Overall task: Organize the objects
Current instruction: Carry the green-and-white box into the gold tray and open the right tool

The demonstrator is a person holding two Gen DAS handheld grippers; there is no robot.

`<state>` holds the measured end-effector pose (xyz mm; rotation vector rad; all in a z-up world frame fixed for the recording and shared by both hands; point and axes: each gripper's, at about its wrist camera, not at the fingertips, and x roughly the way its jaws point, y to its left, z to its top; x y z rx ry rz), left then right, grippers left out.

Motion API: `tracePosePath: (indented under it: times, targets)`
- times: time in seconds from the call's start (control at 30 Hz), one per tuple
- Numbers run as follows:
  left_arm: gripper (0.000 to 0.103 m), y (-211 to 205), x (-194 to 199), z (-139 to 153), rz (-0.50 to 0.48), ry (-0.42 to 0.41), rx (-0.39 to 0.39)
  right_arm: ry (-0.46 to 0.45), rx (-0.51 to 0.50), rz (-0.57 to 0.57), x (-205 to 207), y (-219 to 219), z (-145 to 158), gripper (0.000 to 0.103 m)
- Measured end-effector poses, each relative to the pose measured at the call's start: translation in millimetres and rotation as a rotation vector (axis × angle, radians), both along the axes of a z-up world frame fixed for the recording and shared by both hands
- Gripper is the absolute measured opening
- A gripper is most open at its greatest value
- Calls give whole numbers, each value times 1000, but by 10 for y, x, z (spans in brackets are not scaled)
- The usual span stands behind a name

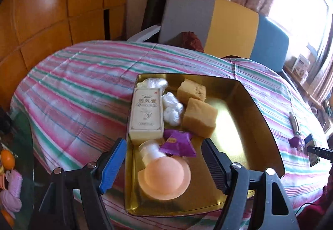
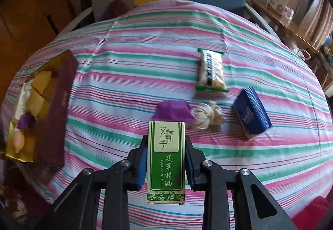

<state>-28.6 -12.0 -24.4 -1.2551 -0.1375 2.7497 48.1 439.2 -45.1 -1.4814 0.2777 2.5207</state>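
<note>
A gold-lined box [image 1: 249,117] on the striped table holds a cream carton [image 1: 146,114], two yellow sponges [image 1: 199,117], white plastic wads [image 1: 171,108], a purple sachet [image 1: 177,143] and a pink pump bottle [image 1: 164,178]. My left gripper [image 1: 163,159] is open and empty, hovering over the box's near end above the pump bottle. My right gripper [image 2: 165,157] is shut on a green essential-oil carton [image 2: 165,159], held above the tablecloth. The box [image 2: 56,113] lies at the left in the right wrist view.
On the cloth ahead of the right gripper lie a purple sachet [image 2: 171,111], a white knotted bag [image 2: 208,116], a green-edged snack pack [image 2: 211,70] and a blue tissue pack [image 2: 251,112]. A grey, yellow and blue chair back [image 1: 218,21] stands behind the table.
</note>
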Motion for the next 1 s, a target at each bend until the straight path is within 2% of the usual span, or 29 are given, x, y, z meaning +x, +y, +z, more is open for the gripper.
tracePosePath:
  times: [0.13, 0.33, 0.43, 0.53, 0.73, 0.87, 1.0]
  targets:
    - [75, -206, -7, -70, 39, -36, 51, 59, -49, 132, -223, -614, 233, 31]
    - [74, -434, 52, -109, 79, -36, 60, 110, -140, 371, -599, -1803, 385, 31]
    - [74, -512, 59, -125, 95, -43, 72, 80, -163, 444, -803, -2307, 263, 31]
    - [74, -579, 76, -144, 101, -56, 91, 11, -174, 461, -984, -2669, 2, 31]
    - [74, -642, 72, -190, 89, -60, 86, -105, -241, 477, -1122, -3030, -429, 33]
    - [74, -620, 68, -193, 82, -58, 65, -102, -287, 487, -1085, -3108, -529, 35]
    - [74, -572, 77, -156, 69, -48, 52, -59, -334, 465, -1051, -3014, -476, 56]
